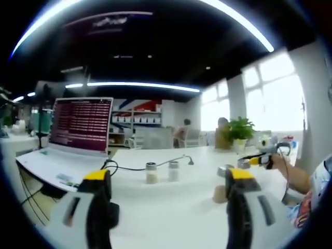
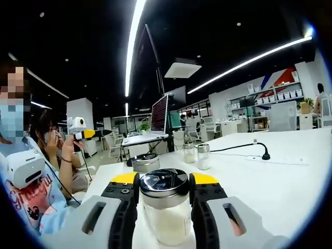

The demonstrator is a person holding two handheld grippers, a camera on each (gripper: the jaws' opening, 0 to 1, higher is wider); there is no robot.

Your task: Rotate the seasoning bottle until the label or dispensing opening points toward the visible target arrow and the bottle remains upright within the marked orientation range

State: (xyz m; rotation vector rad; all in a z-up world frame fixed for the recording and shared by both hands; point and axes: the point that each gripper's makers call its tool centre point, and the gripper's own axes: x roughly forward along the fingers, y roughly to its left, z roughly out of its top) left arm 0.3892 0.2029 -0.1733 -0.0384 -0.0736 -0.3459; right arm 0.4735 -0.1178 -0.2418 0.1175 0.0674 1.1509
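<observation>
The right gripper [image 2: 165, 194] is clenched on the seasoning bottle [image 2: 165, 207], its yellow-tipped jaws pressing both sides just below the shiny metal lid; the glass bottle stands upright on the white table [image 2: 290, 171] near the camera. Two small shakers [image 2: 196, 154] stand farther off, beside a black cable [image 2: 244, 147], with a laptop [image 2: 155, 122] beyond. The left gripper [image 1: 168, 179] hangs released above the table, jaws wide apart, the two shakers [image 1: 162, 171] standing beyond them

White table [image 1: 166, 212] bears shakers [image 1: 151, 173], laptop [image 1: 72, 142], cable [image 1: 135, 167].
</observation>
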